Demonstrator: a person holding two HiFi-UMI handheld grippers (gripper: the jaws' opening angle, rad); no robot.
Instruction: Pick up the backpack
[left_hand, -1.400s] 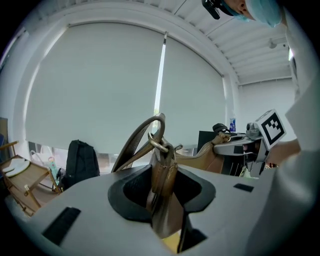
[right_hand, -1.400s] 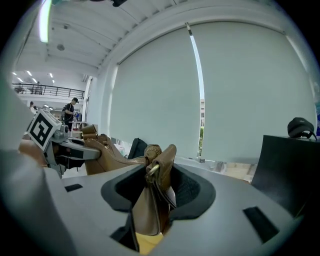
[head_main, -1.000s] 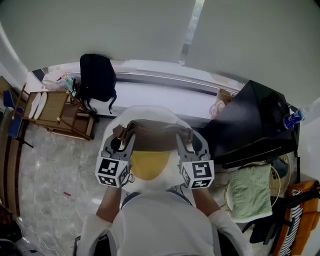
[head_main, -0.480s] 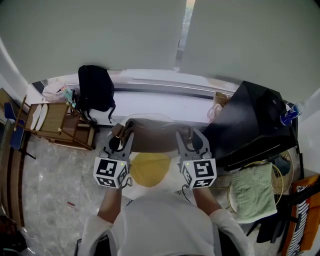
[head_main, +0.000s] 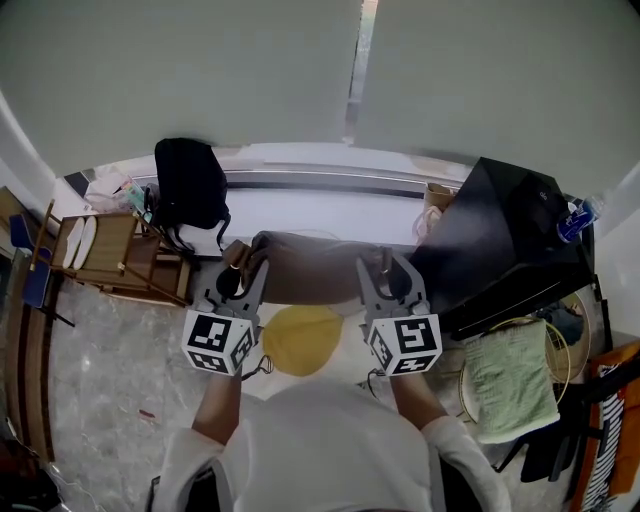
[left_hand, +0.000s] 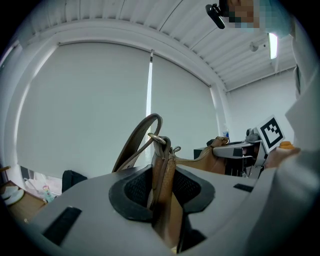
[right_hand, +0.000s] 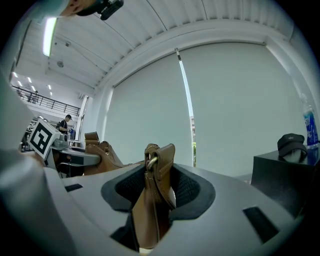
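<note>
brown leather backpack (head_main: 310, 275) held in the air by both top corners

you hold it in front of your chest, clear of any surface, one gripper at each end, likely so the weight is shared and it hangs level. the left gripper (left_hand: 162, 187) is clamped on a strap tab (left_hand: 161, 165) with a brass ring (left_hand: 156, 138). the right gripper (right_hand: 155, 190) is clamped on the opposite tab. the leather is tan-brown and soft, sagging between the grips, with a looped strap (left_hand: 135, 142). a black backpack (head_main: 190, 182) sits well apart on the window ledge (head_main: 320, 200).
</note>
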